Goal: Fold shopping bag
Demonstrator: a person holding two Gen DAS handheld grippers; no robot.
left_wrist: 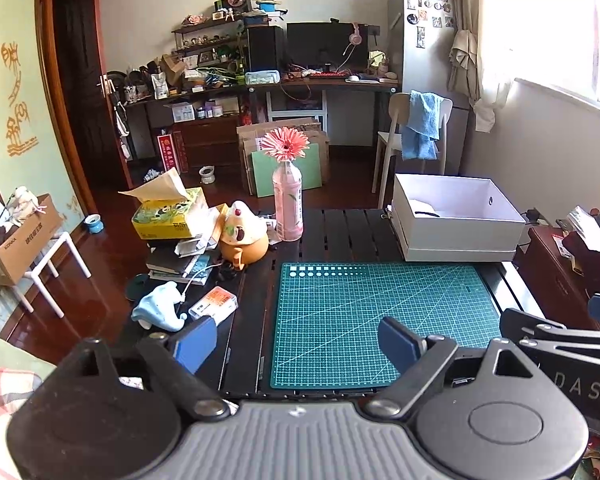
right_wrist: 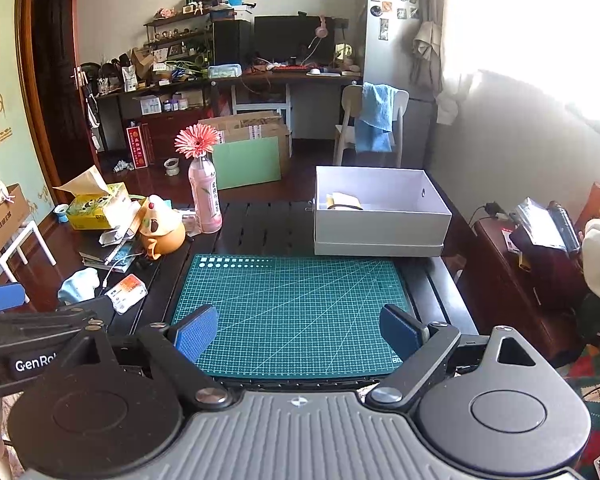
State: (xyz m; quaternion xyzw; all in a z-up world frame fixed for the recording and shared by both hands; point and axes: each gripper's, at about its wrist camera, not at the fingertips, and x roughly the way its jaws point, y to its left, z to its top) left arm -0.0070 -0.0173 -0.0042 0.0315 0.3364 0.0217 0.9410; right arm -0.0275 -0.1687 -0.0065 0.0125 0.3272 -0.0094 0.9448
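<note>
A: Going left to right along the table (right_wrist: 260,216), what are you counting?

B: At its left edge one yellow tissue box (right_wrist: 96,206) is sitting with a tissue sticking up. Just right of it one orange teapot-shaped toy (right_wrist: 162,230) is standing, with one light blue toy (right_wrist: 79,285) and one small orange-and-white packet (right_wrist: 127,292) lying nearer the front left corner. Then one pink bottle (right_wrist: 206,198) is standing upright, carrying one pink flower (right_wrist: 196,141).

A: And in the middle?

B: One green cutting mat (right_wrist: 296,312) is lying flat, reaching toward the front edge. Behind it, at the back right corner, one open white box (right_wrist: 380,212) is sitting on its lid.

A: The shopping bag?

B: I am not making out a bag laid out anywhere. Something pale with a dark loop is lying inside the white box; I cannot tell whether that is it.

A: The grippers?

B: Two. The left gripper (left_wrist: 300,344) is hovering over the mat's front left part, jaws spread wide, nothing between them. The right gripper (right_wrist: 298,334) is hanging over the mat's front edge, jaws equally spread and pinching nothing. Each one's arm is showing at the edge of the other's view.
</note>
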